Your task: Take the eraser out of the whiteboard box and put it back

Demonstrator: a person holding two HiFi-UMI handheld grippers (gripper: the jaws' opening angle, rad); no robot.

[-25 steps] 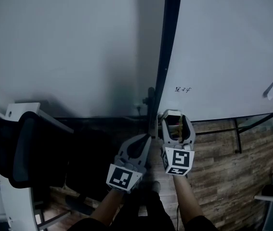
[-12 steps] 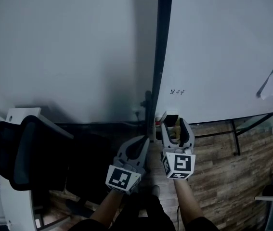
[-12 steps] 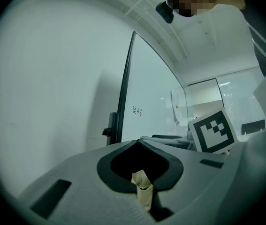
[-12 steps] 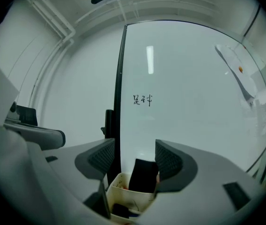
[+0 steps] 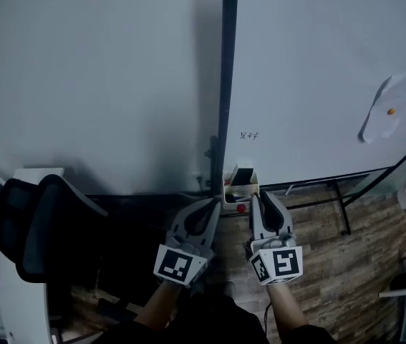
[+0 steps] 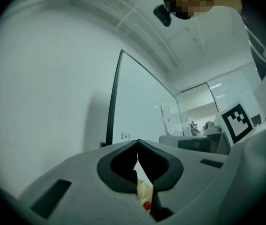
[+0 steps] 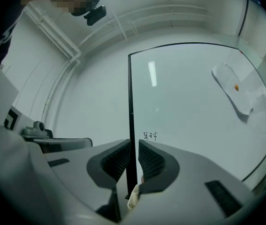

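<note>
A small cream whiteboard box hangs at the whiteboard's lower left corner. The pale eraser stands upright in it, and a red-capped thing sits just below. My right gripper is drawn back from the box. Its jaws have just been closing to a narrow slit, and nothing is between them. My left gripper is shut and empty beside it, left of the box, with its tips meeting. The box shows through the gap behind those tips.
The whiteboard's black frame runs up between the board and a bare wall. A sheet held by an orange magnet hangs at the right. A dark office chair stands at the lower left on a wood floor.
The right gripper stood wide open around the box and eraser; it has pulled back and its jaws have closed to a slit. Both grippers have risen, and the box now shows free.
</note>
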